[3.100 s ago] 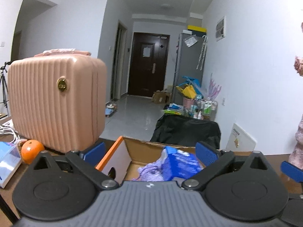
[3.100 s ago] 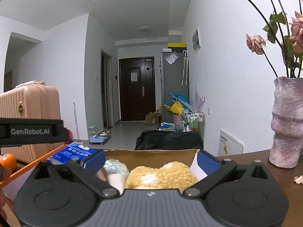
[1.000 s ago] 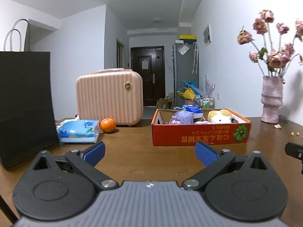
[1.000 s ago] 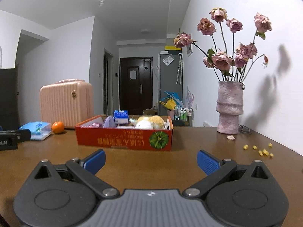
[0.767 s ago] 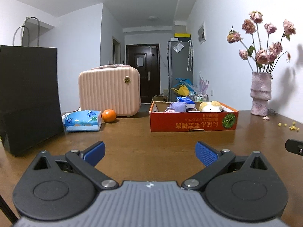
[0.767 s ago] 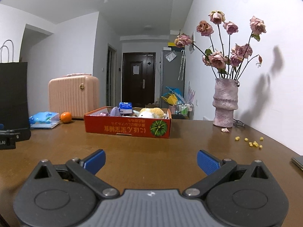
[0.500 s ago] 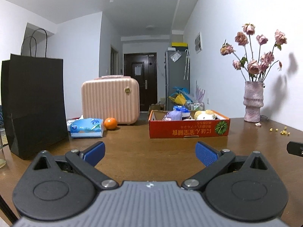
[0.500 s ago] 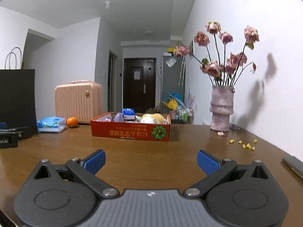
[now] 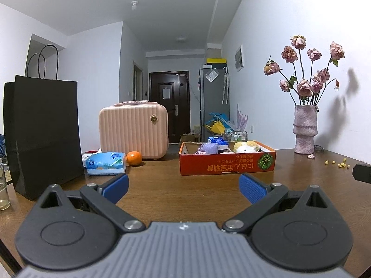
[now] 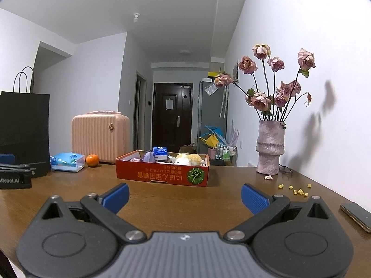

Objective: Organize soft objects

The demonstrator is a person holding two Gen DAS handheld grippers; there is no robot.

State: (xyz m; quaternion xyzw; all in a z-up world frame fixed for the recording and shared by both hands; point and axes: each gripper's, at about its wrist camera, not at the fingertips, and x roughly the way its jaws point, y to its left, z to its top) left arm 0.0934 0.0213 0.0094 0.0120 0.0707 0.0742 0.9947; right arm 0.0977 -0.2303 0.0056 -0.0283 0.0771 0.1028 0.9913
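**Soft items boxed; both hand-held grippers standing off, empty**

A wooden tabletop [image 9: 208, 192] in a white-walled room with a hallway beyond is carrying the whole scene. The red cardboard box [image 9: 227, 165] is sitting on it, well ahead of both tools, its long side facing them. Inside it, a purple knitted item [image 9: 208, 148], a blue packet [image 9: 218, 141] and a yellow-and-white plush toy [image 9: 247, 146] are showing above the rim; any deeper contents cannot be made out.

The left hand-held gripper [image 9: 183, 186] is hovering low over the tabletop with jaws spread wide and nothing between them; the box is lying ahead and slightly to its right. The right hand-held gripper [image 10: 184, 194] is likewise spread wide and empty, with the box ahead and slightly to its left. Neither appears clearly nearer.

To the left of the box, a tissue pack [image 9: 105, 164], an orange [image 9: 134, 158], a pink case [image 9: 133, 131] and a black paper bag [image 9: 44, 134] are standing apart from it. A vase of dried roses [image 10: 270, 147], scattered yellow bits [image 10: 295, 190] and a phone [image 10: 356, 213] are lying on the right. The tabletop between tools and box is unobstructed. Judgement: the sorting appears largely complete.
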